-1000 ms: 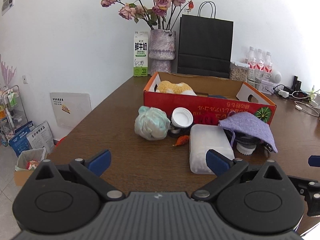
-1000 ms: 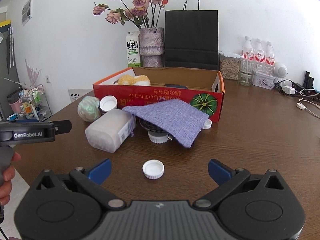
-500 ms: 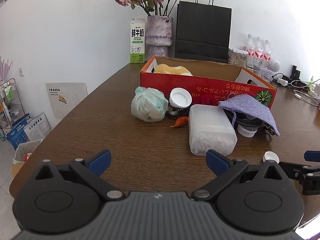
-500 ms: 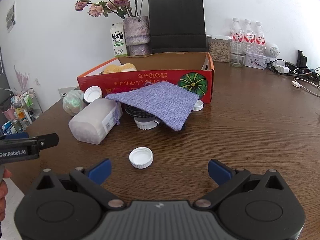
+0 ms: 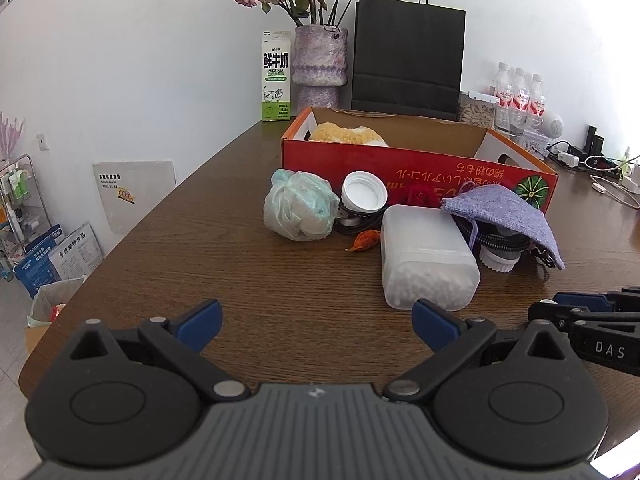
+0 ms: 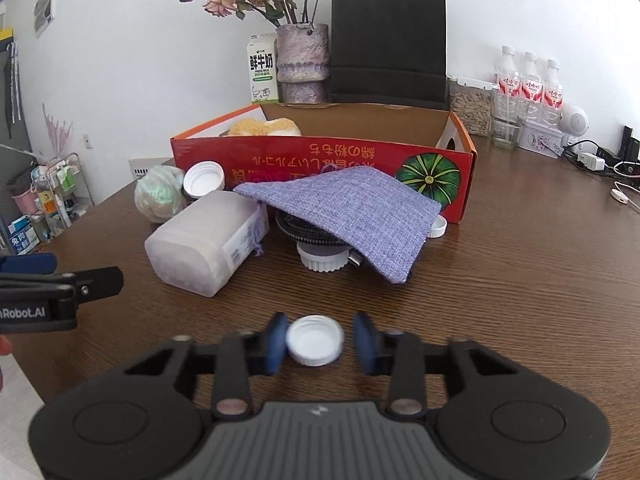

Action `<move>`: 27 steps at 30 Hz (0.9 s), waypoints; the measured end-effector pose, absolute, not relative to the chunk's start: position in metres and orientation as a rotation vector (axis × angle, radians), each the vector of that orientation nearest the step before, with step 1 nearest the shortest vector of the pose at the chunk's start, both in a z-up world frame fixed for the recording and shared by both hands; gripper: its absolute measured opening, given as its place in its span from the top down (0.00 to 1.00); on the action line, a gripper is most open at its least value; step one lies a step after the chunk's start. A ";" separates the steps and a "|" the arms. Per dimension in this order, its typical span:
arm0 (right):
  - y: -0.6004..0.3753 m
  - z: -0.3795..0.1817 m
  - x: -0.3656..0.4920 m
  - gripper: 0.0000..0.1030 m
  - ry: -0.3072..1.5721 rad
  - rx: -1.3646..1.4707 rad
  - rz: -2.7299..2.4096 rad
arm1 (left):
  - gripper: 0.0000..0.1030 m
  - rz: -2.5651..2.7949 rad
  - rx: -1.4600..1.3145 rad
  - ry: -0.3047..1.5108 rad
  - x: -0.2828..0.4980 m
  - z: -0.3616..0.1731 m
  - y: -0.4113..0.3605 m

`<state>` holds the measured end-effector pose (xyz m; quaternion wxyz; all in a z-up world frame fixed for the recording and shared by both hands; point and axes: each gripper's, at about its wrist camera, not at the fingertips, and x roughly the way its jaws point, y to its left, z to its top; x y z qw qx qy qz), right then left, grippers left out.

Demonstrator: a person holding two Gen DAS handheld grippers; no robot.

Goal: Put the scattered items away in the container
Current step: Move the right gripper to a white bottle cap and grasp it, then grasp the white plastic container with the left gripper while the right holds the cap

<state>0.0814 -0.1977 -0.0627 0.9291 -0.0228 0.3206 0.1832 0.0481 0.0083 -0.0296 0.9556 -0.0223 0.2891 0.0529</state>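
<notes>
While the right gripper closes, its jaws: drawn in around the white cap, the left pad at the cap's rim, the right pad a sliver off it, so bracketed rather than clamped as far as I can see.
Jaw motion: they have just been narrowing, with the cap between them.
Cap's bearing from the right gripper: dead ahead, centred in the gap, open side up on the wooden table.
Cap's long axis: none, it is round, so the pads meet it the same from any side.
Nearer hand: the right one by far; the left gripper sits off to the cap's left, its 2 blue pads spread wide over bare table, nothing between them.
Next thing outward: the frosted plastic jar on its side, ahead and left of the cap, well apart from it.
Beyond that: the purple woven pouch draped over a ribbed white lid and dark cord.
Container: the red cardboard box, straight ahead past the pouch, open top, 1 yellow fluffy thing already inside.
Likely call: finish the squeeze, lift, carry forward over the pouch to the box.
</notes>
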 end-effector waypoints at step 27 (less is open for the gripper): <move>-0.238 -0.032 0.105 0.73 0.540 0.046 0.294 | 0.00 0.006 0.032 0.723 0.146 -0.018 -0.041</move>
